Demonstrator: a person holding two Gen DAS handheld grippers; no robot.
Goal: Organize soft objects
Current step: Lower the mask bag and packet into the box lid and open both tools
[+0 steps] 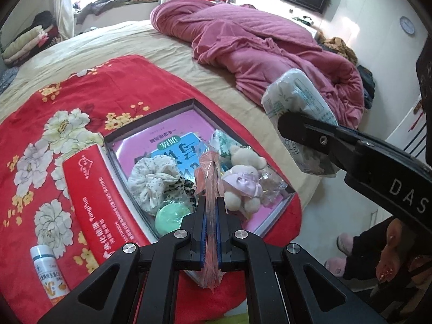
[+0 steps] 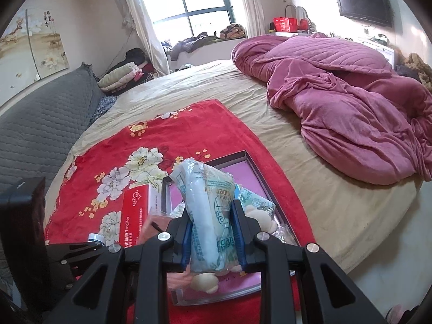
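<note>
- My left gripper [image 1: 211, 210] is clenched on a thin pink plastic packet [image 1: 209, 186], held above the open box [image 1: 151, 124].
- My right gripper [image 2: 212, 232] grasps a tissue pack [image 2: 208, 205] above that box on the red blanket [image 2: 113, 145].

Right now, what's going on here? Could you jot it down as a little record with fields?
Place: a bed with a red flowered blanket
Container: open tray on the blanket
In tray: plush bear, floral cloth, green round item
Left gripper: shut on a thin pink plastic packet
Right gripper: shut on a soft tissue pack
Beside tray: red box, small bottle
</note>
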